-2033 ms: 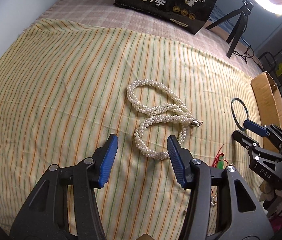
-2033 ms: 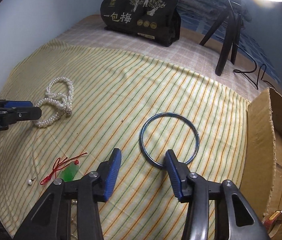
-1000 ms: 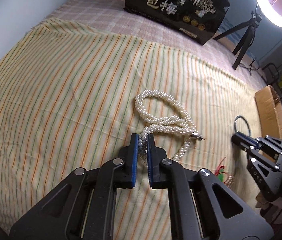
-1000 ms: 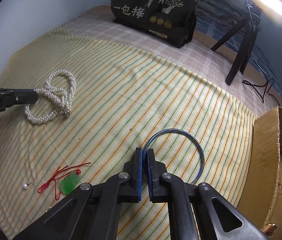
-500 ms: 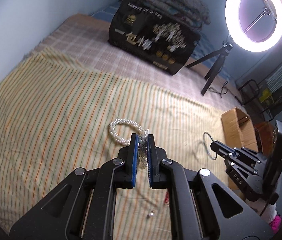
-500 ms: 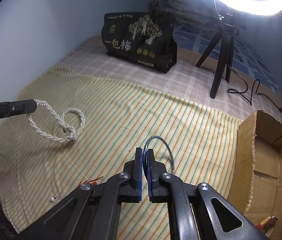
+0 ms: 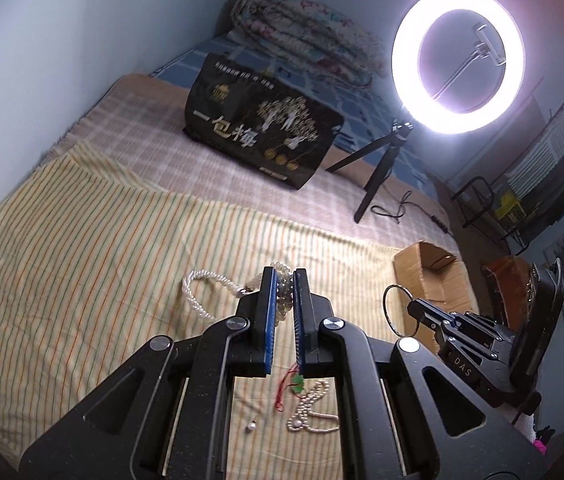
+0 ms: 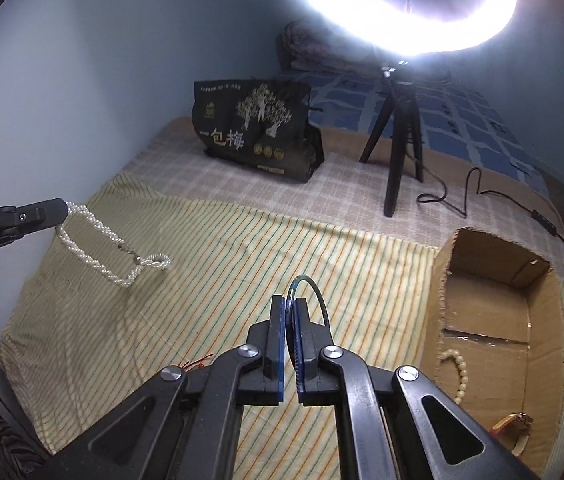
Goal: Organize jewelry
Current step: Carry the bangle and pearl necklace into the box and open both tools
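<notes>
My left gripper (image 7: 283,280) is shut on the white pearl necklace (image 7: 198,296) and holds it in the air above the striped cloth; in the right wrist view the necklace (image 8: 114,254) hangs from the left gripper (image 8: 64,210). My right gripper (image 8: 289,308) is shut on a thin blue bangle (image 8: 316,294), also lifted; it shows in the left wrist view (image 7: 387,312) at the right gripper (image 7: 414,306). An open cardboard box (image 8: 448,264) stands to the right and holds a bead bracelet (image 8: 460,376).
On the striped cloth (image 7: 82,248) lie a green pendant on red cord (image 7: 296,386), a small pearl strand (image 7: 314,412) and a loose pearl (image 7: 251,426). A black bag (image 8: 254,132) and a ring light on a tripod (image 8: 398,140) stand behind.
Both grippers closed on their items, the left on the necklace and the right on the bangle, then lifted them off the cloth; both have risen further in the last half second.
</notes>
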Demonstrator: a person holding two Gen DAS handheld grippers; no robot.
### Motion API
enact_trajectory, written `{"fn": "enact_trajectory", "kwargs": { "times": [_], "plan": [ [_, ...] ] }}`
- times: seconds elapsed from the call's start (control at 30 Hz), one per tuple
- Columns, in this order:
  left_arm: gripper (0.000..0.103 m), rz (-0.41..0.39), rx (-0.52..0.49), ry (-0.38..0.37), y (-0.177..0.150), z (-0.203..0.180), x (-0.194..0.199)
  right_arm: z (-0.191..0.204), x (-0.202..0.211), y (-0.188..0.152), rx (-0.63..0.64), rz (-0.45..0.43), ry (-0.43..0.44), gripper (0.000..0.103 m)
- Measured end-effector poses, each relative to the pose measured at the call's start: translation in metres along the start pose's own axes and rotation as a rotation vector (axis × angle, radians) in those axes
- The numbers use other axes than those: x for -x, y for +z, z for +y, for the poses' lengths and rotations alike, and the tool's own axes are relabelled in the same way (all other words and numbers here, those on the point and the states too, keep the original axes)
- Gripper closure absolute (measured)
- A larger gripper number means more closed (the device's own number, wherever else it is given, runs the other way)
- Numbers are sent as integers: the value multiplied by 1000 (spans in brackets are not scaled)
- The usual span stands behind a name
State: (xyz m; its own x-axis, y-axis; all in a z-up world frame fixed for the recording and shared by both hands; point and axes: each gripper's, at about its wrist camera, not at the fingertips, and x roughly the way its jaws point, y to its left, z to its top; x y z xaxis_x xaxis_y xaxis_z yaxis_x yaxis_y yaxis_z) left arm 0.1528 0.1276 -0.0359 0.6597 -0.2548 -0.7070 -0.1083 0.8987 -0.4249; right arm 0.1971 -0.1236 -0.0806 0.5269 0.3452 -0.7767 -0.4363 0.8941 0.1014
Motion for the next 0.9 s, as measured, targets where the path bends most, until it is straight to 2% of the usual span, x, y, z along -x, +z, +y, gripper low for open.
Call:
{"fn": "enact_trajectory", "kwargs": {
  "times": [0.43, 0.63, 0.9],
  "plan": [
    [98, -54, -42, -71, 1, -40, 43, -22, 65, -7, -33, -71, -53, 102],
    [98, -71, -96, -111, -6, -78, 63, -34, 98, -16, -46, -96, -84, 102],
    [98, -55, -161, -162, -19, -134, 66, -64, 134, -31, -94, -120, -121, 102]
  ]
}}
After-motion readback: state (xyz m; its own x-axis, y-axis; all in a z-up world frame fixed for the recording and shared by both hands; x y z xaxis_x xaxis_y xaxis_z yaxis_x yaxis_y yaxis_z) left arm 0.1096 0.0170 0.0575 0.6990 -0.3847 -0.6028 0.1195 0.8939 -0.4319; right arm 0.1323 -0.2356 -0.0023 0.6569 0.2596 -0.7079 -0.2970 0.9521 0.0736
